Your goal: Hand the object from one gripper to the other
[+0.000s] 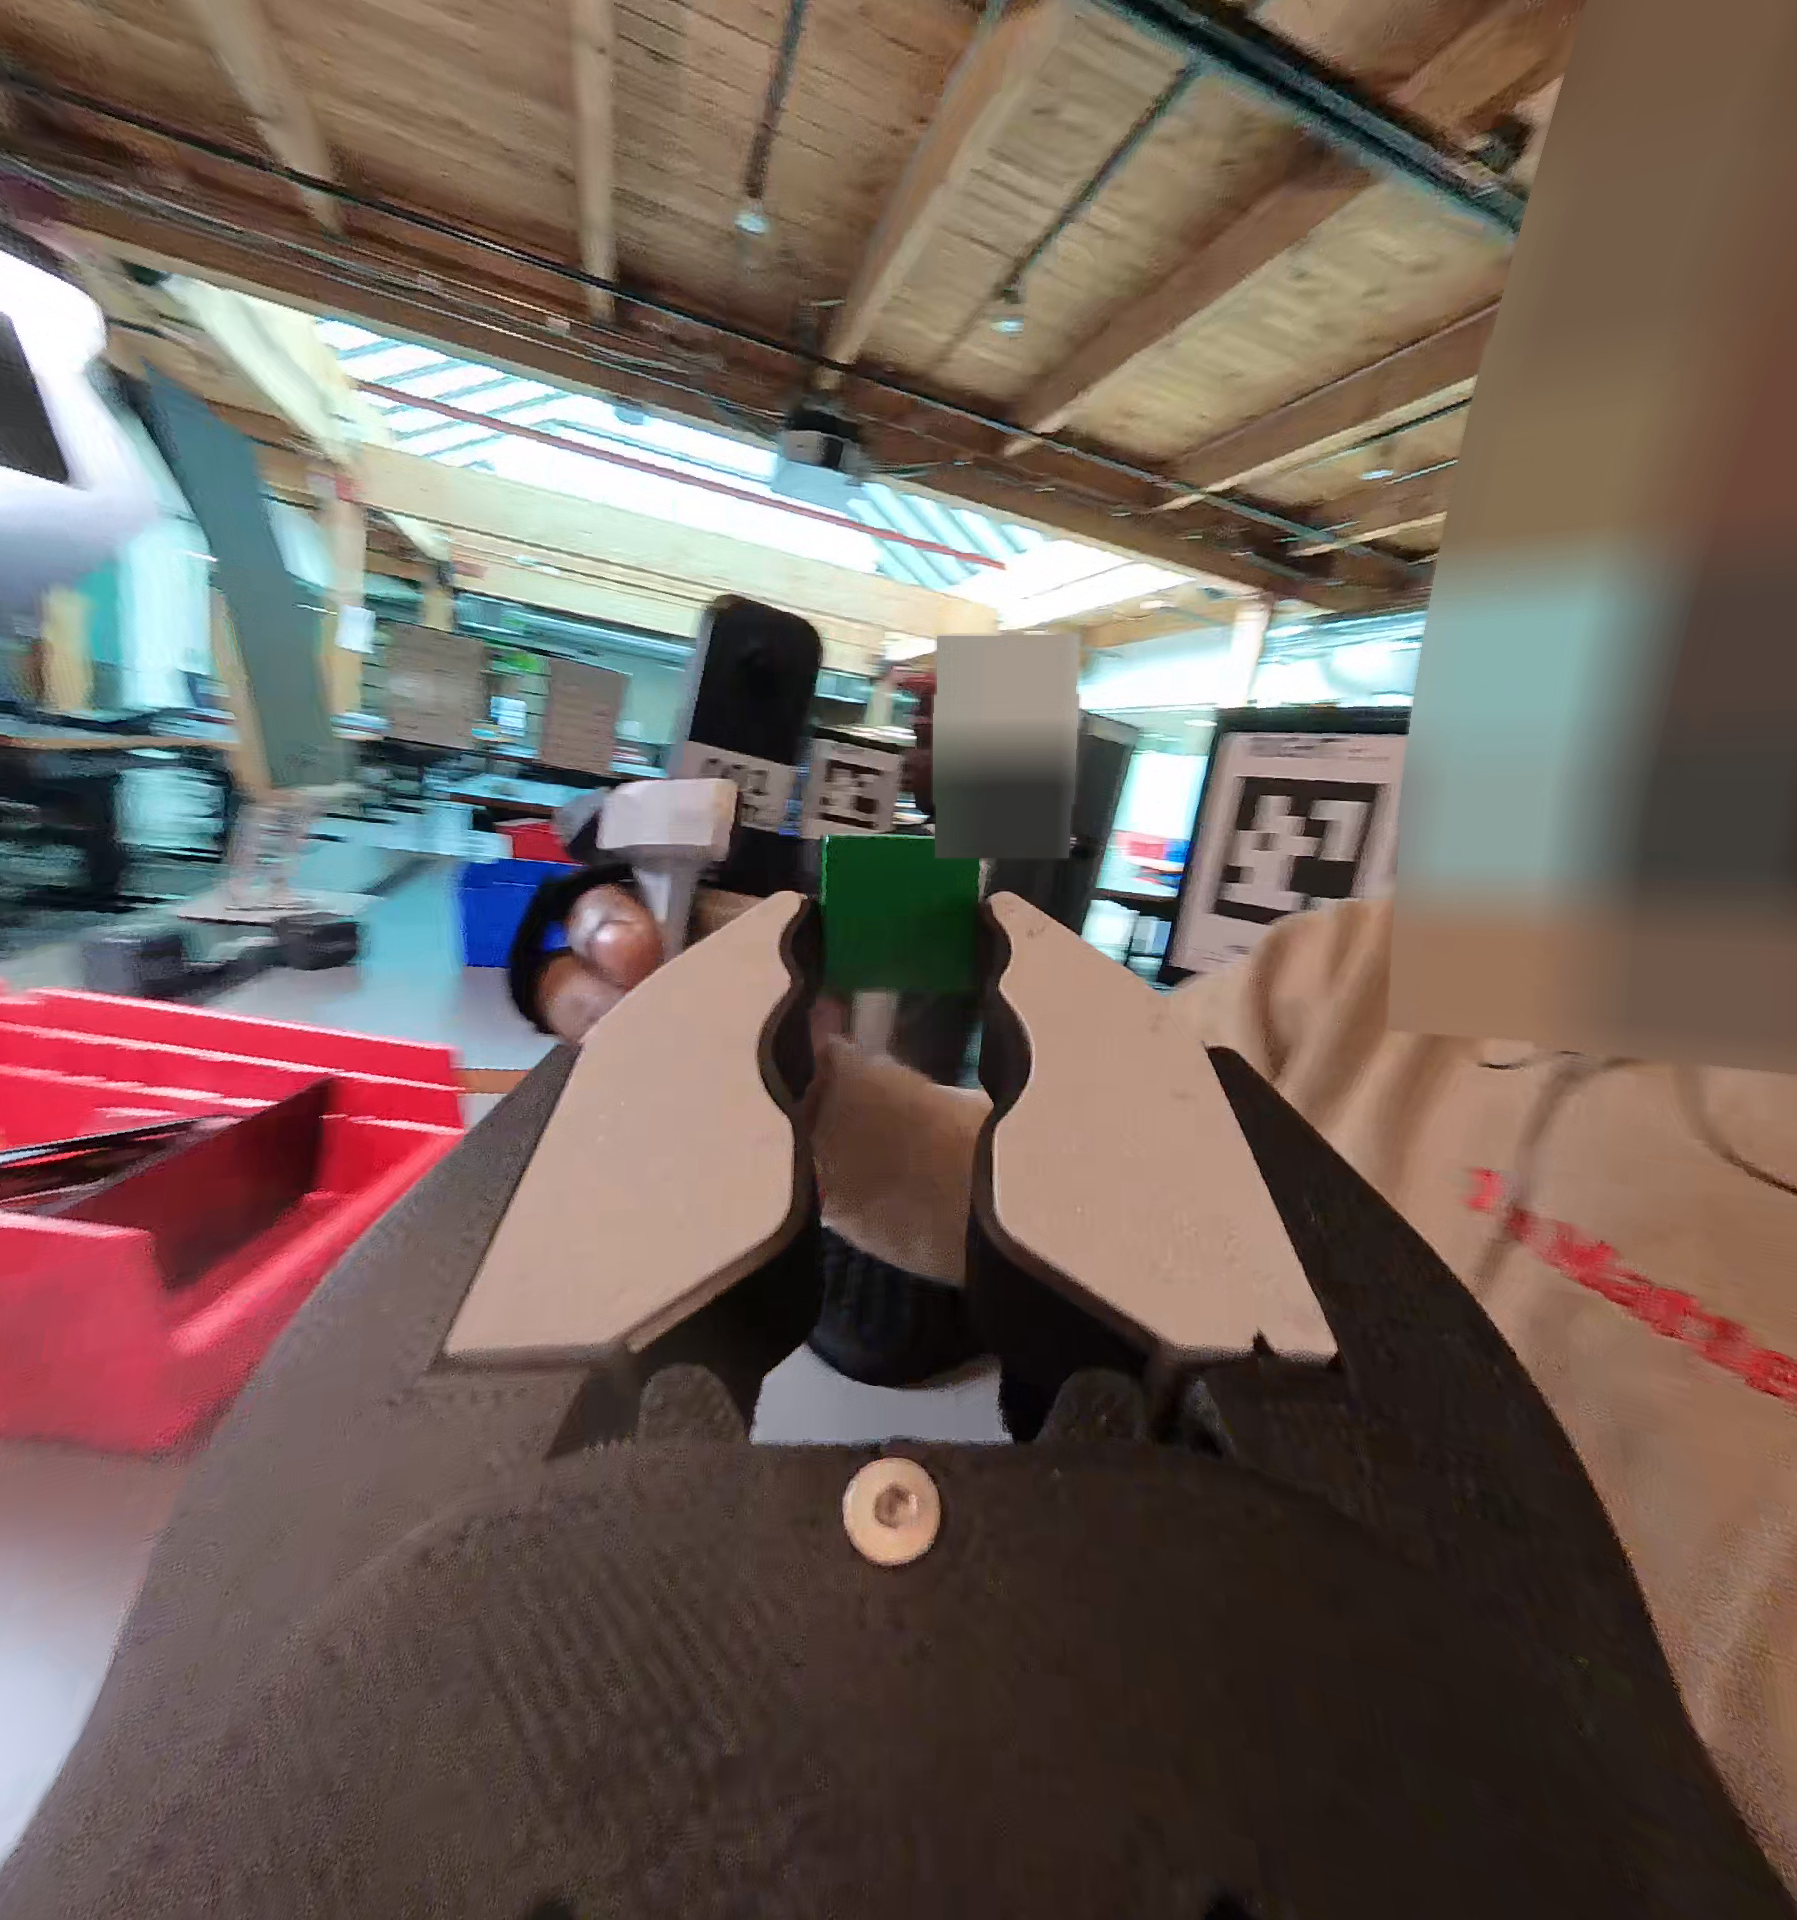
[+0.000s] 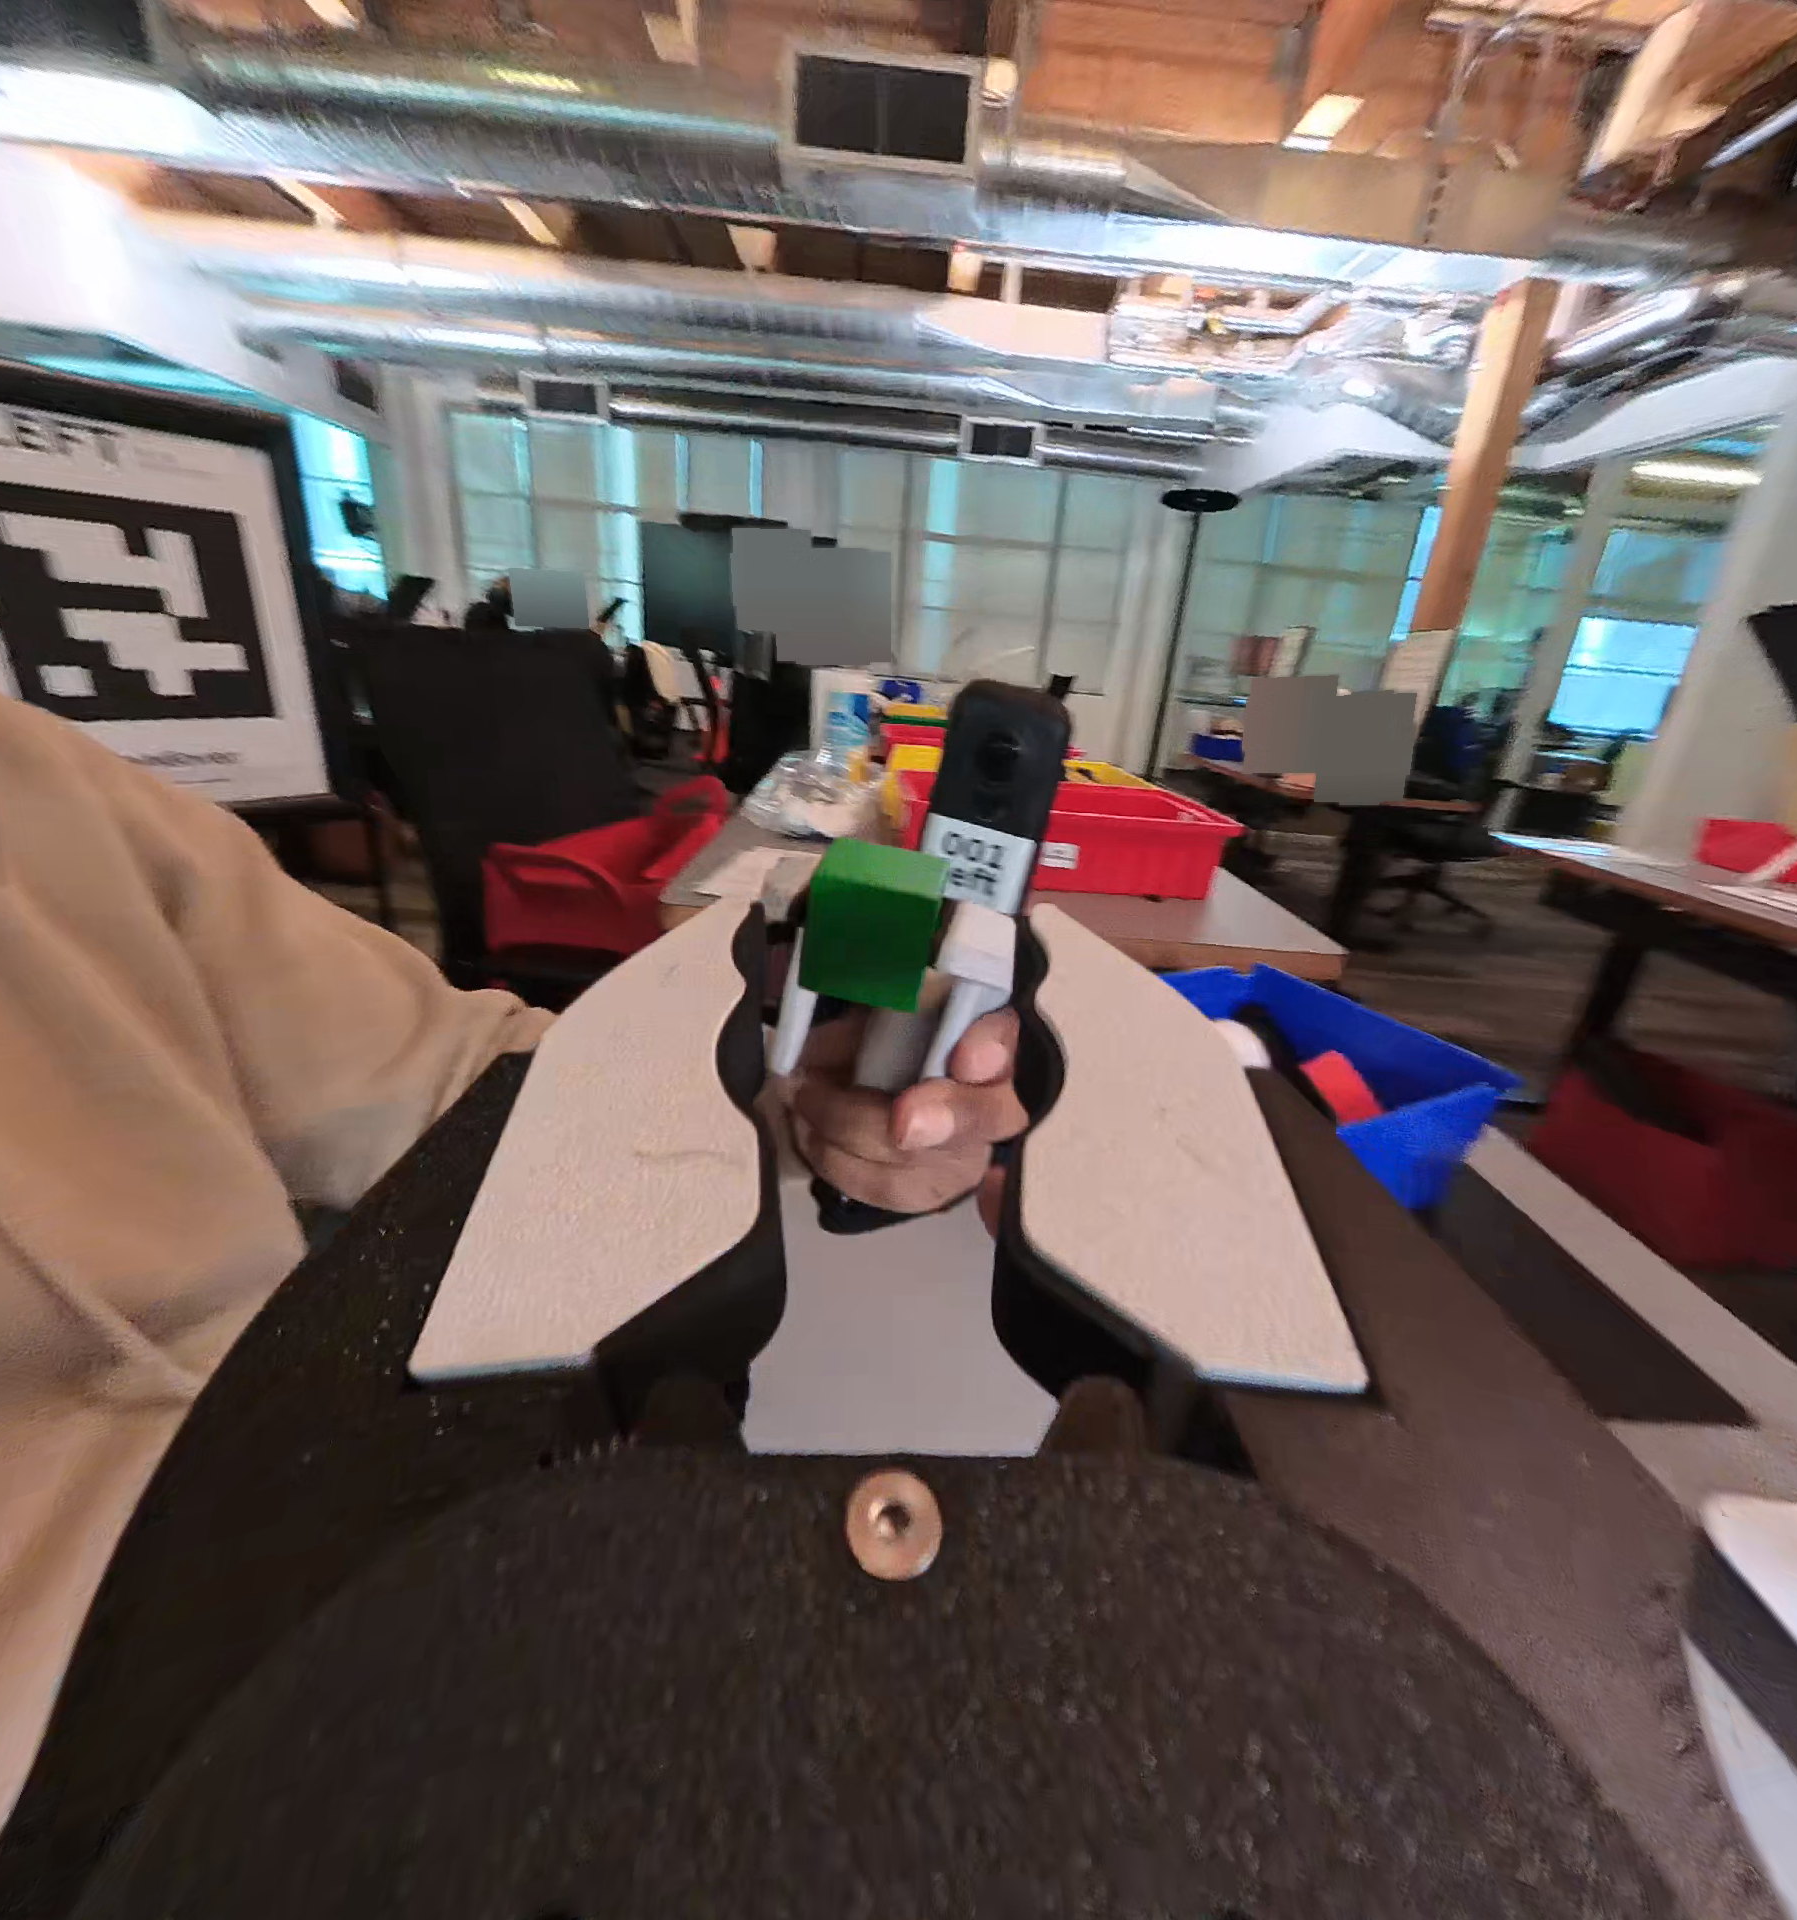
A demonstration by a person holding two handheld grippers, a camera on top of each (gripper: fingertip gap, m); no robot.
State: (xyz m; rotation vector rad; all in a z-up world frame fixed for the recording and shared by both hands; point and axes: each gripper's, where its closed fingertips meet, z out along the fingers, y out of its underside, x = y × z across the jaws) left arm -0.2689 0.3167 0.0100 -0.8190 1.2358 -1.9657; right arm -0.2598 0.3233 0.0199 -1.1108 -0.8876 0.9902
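Two claws facing, left claw [image 1: 899,920] clamped on smooth green cube [image 1: 899,912], right claw [image 2: 894,935] spread wide, matte grey pads.

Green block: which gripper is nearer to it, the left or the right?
Left. The left gripper clamps the green block between its fingertips; the right gripper faces it, open, not gripping it.

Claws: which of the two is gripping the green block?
The left claw: its fingers are shut on the green block, while the right claw stands open, gripping nothing.
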